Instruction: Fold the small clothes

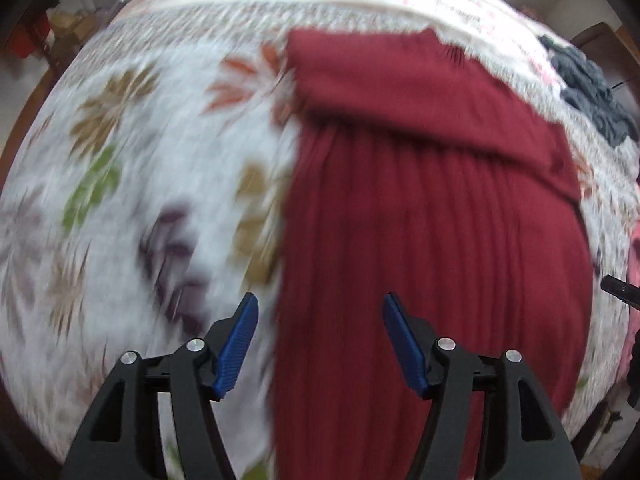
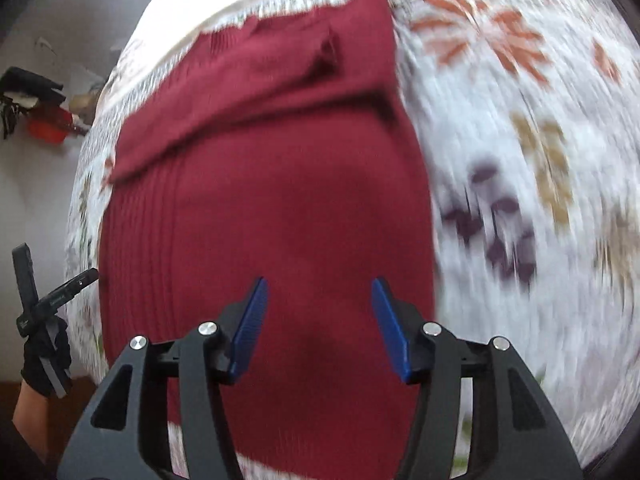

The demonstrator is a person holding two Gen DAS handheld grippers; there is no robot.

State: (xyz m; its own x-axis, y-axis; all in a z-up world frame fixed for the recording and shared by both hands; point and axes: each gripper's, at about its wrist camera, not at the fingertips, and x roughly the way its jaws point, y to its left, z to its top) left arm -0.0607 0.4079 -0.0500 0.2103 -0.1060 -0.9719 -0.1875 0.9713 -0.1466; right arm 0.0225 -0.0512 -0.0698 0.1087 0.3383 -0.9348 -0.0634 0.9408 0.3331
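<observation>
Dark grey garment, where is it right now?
Left wrist view only: the dark grey garment lies bunched at the far right on the floral cloth, beyond the red sweater. It doesn't show in the right wrist view.

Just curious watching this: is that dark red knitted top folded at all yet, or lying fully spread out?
Partly folded. The red top has a sleeve laid across its upper part, while the ribbed body below lies flat.

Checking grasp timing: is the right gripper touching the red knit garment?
Cannot tell. In the right wrist view the right gripper is open with the red knit garment between its fingers, but blur hides contact.
</observation>
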